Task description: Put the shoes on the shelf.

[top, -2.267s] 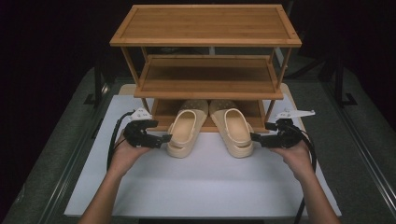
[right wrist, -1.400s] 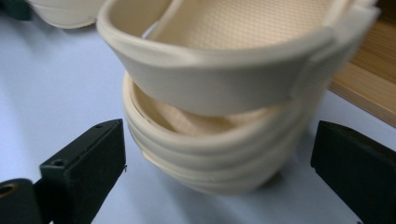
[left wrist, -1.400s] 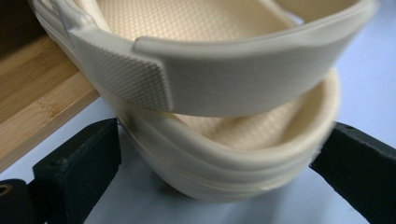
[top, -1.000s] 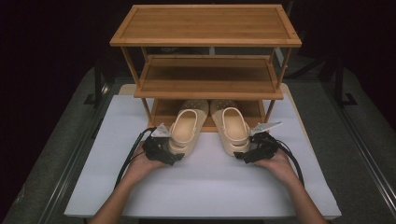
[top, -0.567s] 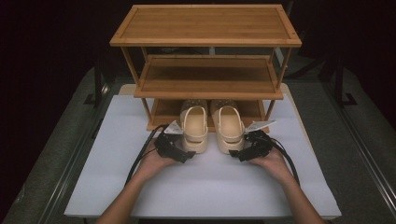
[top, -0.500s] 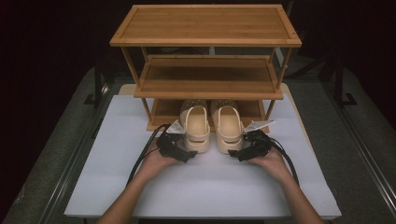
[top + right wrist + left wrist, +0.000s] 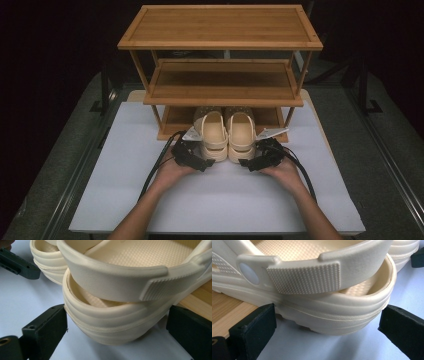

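Cream, ribbed rubber clogs [image 7: 227,136] now sit together, toes under your slatted bamboo rack [image 7: 220,70]; your left tool [image 7: 206,162] and right tool [image 7: 246,163] have moved inward, jaws apart around each heel.

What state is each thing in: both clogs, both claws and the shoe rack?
Left clog: upright, toe on the bottom shelf, heel on the table.
Right clog: upright, beside its pair.
Left claw: open, jaws astride the left clog's heel.
Right claw: open, astride the right clog's heel.
Shoe rack: upper shelves bare.
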`<state>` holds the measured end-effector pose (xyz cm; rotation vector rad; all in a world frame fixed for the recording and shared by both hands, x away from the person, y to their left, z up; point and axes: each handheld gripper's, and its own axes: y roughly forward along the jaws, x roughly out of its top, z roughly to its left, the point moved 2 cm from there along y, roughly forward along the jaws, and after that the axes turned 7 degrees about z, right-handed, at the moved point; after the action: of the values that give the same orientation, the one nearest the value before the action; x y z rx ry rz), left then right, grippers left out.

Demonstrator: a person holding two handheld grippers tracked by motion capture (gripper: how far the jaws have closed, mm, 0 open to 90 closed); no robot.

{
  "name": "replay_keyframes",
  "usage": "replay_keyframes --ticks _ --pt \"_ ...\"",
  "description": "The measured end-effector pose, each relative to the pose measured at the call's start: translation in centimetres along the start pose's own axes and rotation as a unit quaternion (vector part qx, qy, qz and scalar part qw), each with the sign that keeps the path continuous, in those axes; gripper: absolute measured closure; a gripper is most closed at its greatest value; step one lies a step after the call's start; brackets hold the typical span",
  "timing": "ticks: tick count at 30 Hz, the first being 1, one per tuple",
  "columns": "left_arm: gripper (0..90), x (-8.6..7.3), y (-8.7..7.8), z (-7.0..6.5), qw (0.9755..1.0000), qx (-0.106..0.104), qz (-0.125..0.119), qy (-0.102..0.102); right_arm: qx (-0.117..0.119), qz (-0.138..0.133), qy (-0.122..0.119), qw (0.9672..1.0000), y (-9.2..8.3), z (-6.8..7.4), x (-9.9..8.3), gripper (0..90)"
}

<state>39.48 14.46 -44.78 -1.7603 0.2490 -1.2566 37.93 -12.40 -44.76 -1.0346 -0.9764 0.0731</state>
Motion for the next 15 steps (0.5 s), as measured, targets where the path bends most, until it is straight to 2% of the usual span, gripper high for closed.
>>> replay_keyframes --ticks 3,7,15 --pt "0.8 0.1 -0.1 0.3 1.0000 0.001 0.002 -0.001 -0.002 -0.009 0.002 1.0000 0.2 0.1 0.3 3.4" --pt "0.7 0.5 -0.1 0.9 0.9999 -0.001 0.013 -0.009 -0.004 -0.008 0.003 1.0000 0.5 0.1 0.9 3.3" --pt "0.6 1.4 0.0 2.5 0.9997 0.003 0.023 -0.009 -0.008 -0.011 0.009 0.9999 1.2 -0.4 2.3 3.2"
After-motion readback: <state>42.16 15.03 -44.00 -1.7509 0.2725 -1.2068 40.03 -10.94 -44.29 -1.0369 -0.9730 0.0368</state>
